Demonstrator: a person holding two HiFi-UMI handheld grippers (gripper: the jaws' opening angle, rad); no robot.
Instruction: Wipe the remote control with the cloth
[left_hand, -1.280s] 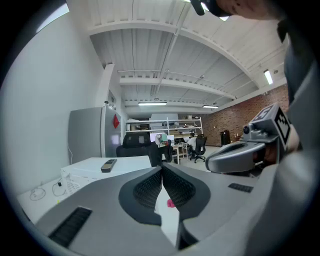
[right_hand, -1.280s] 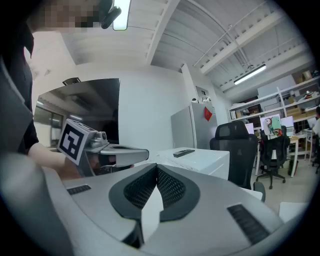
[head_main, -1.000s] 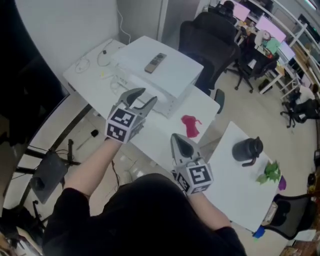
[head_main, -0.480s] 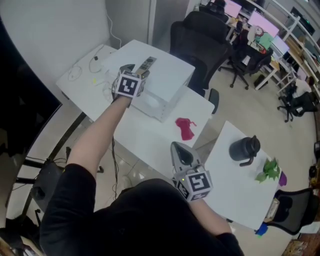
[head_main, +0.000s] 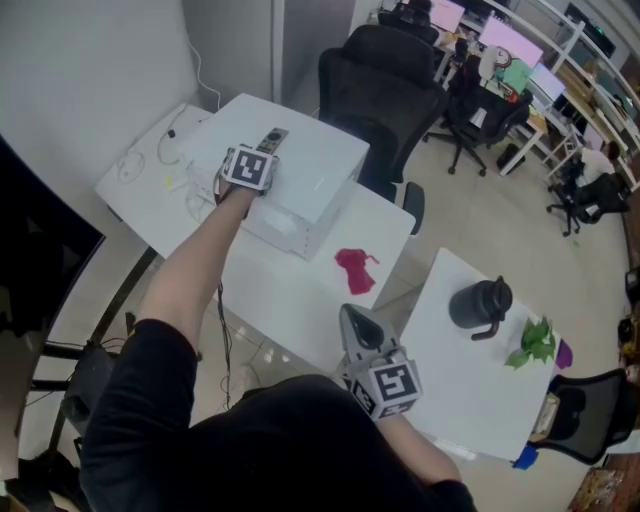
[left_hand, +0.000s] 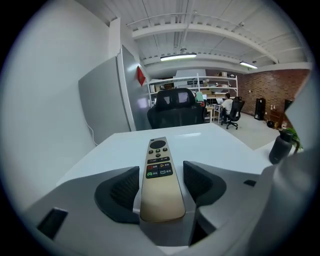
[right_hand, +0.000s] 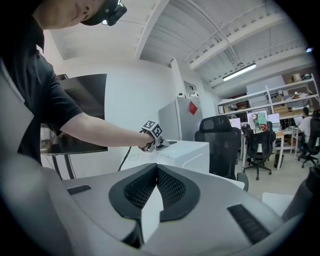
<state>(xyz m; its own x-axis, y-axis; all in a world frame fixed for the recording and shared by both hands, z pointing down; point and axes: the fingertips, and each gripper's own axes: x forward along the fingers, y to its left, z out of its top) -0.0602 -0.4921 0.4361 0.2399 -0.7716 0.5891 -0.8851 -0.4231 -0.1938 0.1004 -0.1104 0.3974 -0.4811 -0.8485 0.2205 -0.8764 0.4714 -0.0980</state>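
A slim gold remote control (head_main: 274, 138) lies on top of a white box (head_main: 318, 178) at the far side of the table. My left gripper (head_main: 262, 151) is stretched out to it. In the left gripper view the remote control (left_hand: 159, 172) lies lengthwise between the wide jaws of the left gripper (left_hand: 161, 183), with a thin gap at each pad (left_hand: 124, 187), so it is open around it. A crumpled red cloth (head_main: 352, 269) lies on the white table (head_main: 280, 300). My right gripper (head_main: 351, 314) hangs near the table's front edge, shut and empty (right_hand: 156, 172).
A black jug (head_main: 479, 303) and a green plant sprig (head_main: 535, 343) stand on a second white table (head_main: 465, 395) at the right. Cables (head_main: 150, 160) lie at the table's left end. A black office chair (head_main: 378, 75) stands behind the box.
My left gripper has reached from near my body out to the remote on the box, and its jaws have widened around it. The right gripper has stayed shut and nearly still.
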